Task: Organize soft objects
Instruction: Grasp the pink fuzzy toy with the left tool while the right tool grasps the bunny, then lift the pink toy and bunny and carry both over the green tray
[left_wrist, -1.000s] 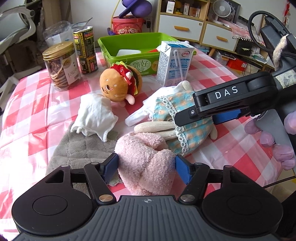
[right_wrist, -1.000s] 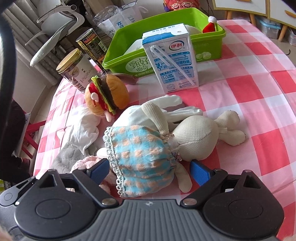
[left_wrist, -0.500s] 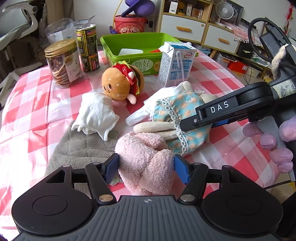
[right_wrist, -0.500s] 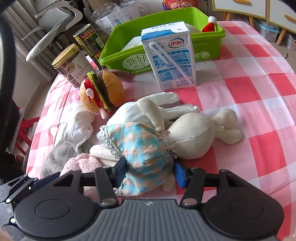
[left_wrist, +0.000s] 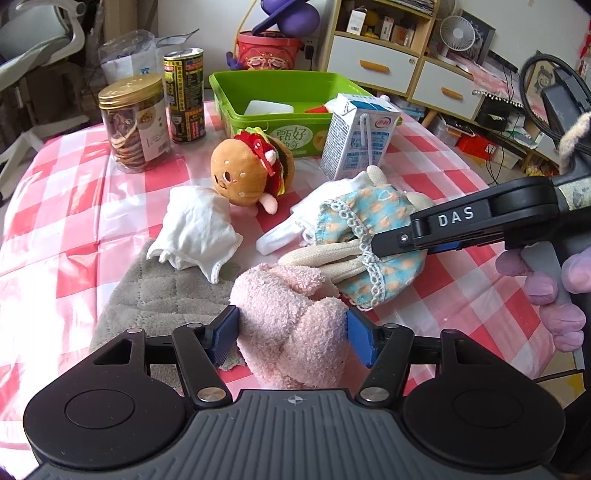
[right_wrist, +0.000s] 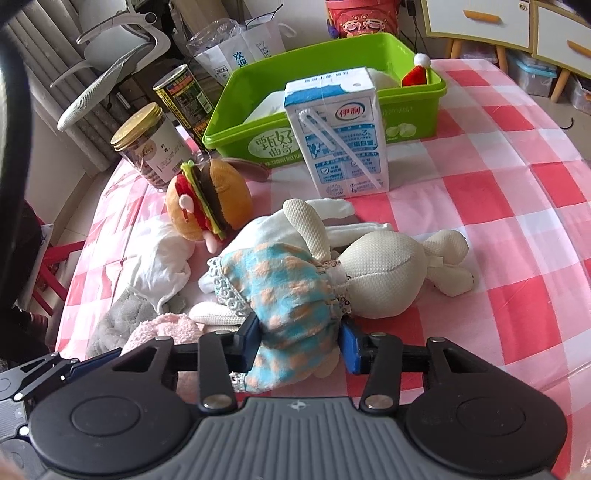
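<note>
My left gripper (left_wrist: 291, 332) is shut on a fluffy pink cloth (left_wrist: 291, 317) near the table's front edge. My right gripper (right_wrist: 299, 343) is shut on the blue checked dress of a cream rabbit doll (right_wrist: 380, 273); it also shows in the left wrist view (left_wrist: 369, 243), where the right gripper comes in from the right. A burger plush (left_wrist: 251, 173) and a white cloth (left_wrist: 195, 232) lie left of the doll. A grey quilted mat (left_wrist: 155, 299) lies under the pink cloth.
A green bin (left_wrist: 280, 96) stands at the back with a white item and a small red hat (right_wrist: 417, 74) inside. A milk carton (right_wrist: 336, 136) stands before it. A cookie jar (left_wrist: 135, 122) and a tin can (left_wrist: 184, 96) stand at back left.
My right gripper has closed from open onto the doll's dress. The left gripper has kept its hold on the pink cloth and hardly moved.
</note>
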